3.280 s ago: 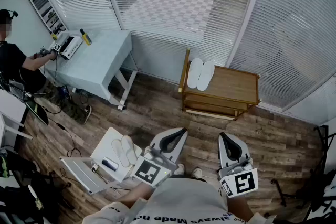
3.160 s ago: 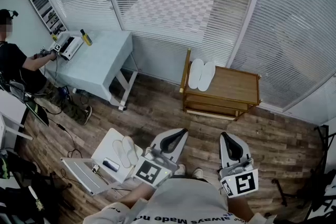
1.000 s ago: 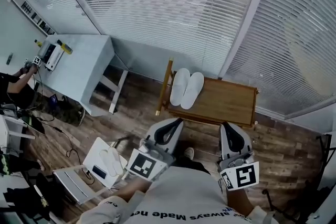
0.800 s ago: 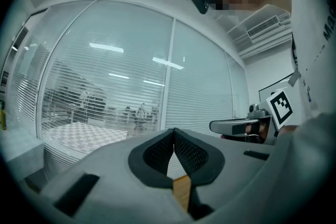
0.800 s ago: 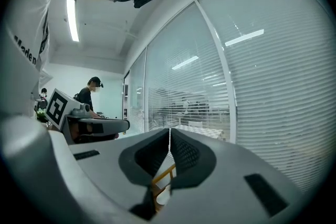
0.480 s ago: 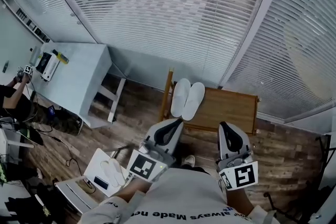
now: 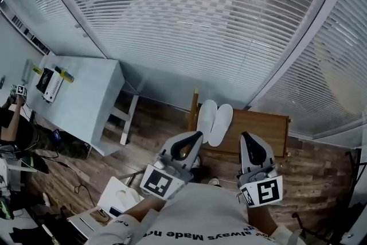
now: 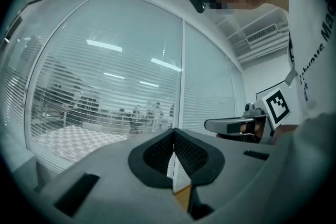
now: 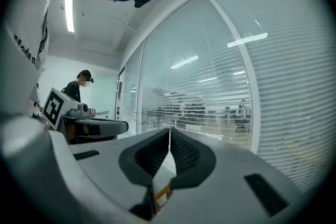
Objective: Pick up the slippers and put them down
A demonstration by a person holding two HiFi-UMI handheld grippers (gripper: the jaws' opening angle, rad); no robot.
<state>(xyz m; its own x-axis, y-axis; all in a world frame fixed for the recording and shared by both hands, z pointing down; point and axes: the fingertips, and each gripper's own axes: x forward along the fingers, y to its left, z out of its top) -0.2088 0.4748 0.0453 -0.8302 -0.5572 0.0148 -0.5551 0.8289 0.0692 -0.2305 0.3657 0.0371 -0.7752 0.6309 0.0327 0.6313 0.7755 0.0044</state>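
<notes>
Slippers [image 7: 214, 122], white and flat, are seen lying side by side and touching at the left end of the wooden bench [image 7: 265, 128], close to its left edge, with the window blinds [image 7: 189, 20] behind. Neither has been lifted, so the pick-up is judged not yet begun.

Just in front of the bench the left gripper [image 7: 198, 135] is held near the pair, and the right gripper [image 7: 243, 135] beside it, before the bench's middle. Both are clenched and empty: in each gripper view the jaws are shown pressed together with nothing between them, aimed out at the blinds rather than down at the slippers. A pale blue table [image 7: 86, 101] stands well apart to the left.

Several faults can be expected from here. If the jaws are not opened before the reach, the slippers would only be pushed, and could be slid over the nearby left edge. As the two are touching, one could be dragged along when the other is pinched. Being thin and soft, a slipper caught only by its rim could fold and slip out.
</notes>
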